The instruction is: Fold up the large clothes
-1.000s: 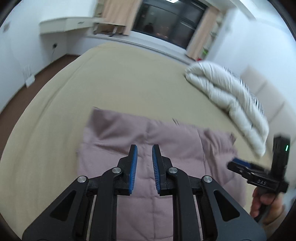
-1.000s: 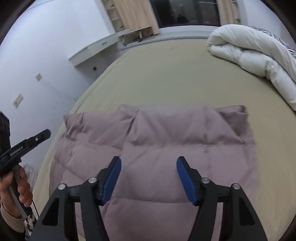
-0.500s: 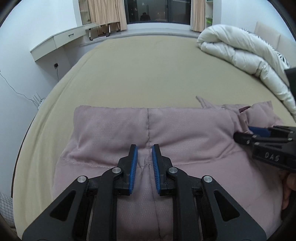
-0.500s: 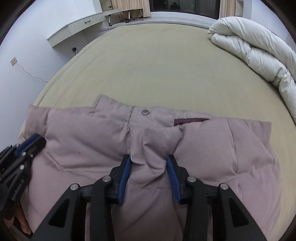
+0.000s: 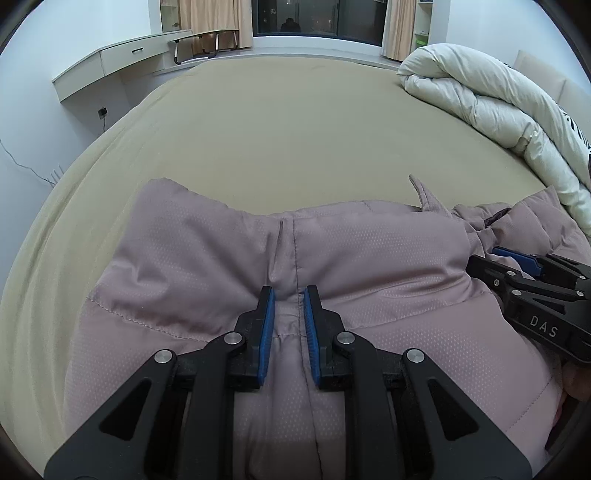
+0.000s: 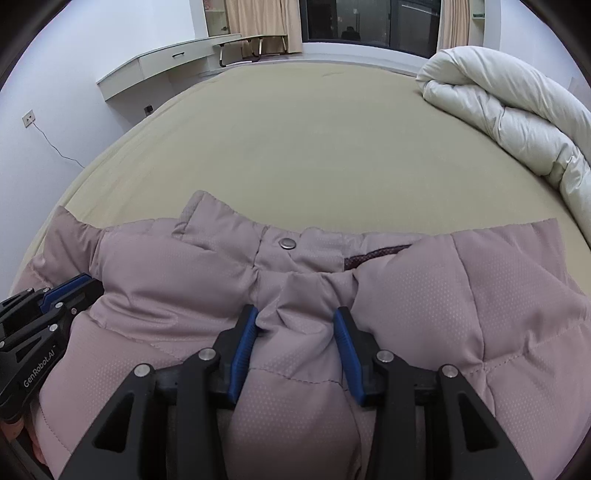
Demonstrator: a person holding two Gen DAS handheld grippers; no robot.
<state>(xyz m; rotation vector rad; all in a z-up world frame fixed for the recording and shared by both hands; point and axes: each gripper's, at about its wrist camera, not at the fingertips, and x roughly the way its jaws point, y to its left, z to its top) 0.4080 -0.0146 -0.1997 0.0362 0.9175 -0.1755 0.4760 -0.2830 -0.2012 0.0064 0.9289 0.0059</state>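
A mauve padded jacket point(image 5: 388, 266) lies on the near part of the beige bed point(image 5: 288, 129); it also fills the near half of the right wrist view point(image 6: 461, 295), with a metal snap point(image 6: 288, 242) near its collar edge. My left gripper point(image 5: 289, 295) is shut on a pinch of the jacket along a seam. My right gripper point(image 6: 295, 317) is shut on a thicker bunch of the jacket below the snap. Each gripper shows in the other's view: the right at the right edge point(image 5: 517, 266), the left at the left edge point(image 6: 55, 299).
A rolled white duvet point(image 5: 498, 107) lies along the bed's right side, also in the right wrist view point(image 6: 517, 118). A wall desk point(image 5: 122, 62) and a dark window point(image 5: 314, 18) are beyond the bed. The bed's left edge point(image 5: 48, 206) drops to the floor.
Both grippers came down onto the jacket's near edge. The right gripper closed from wide open onto a bunch of fabric; the left took hold of fabric at the seam. The jacket bunched up.
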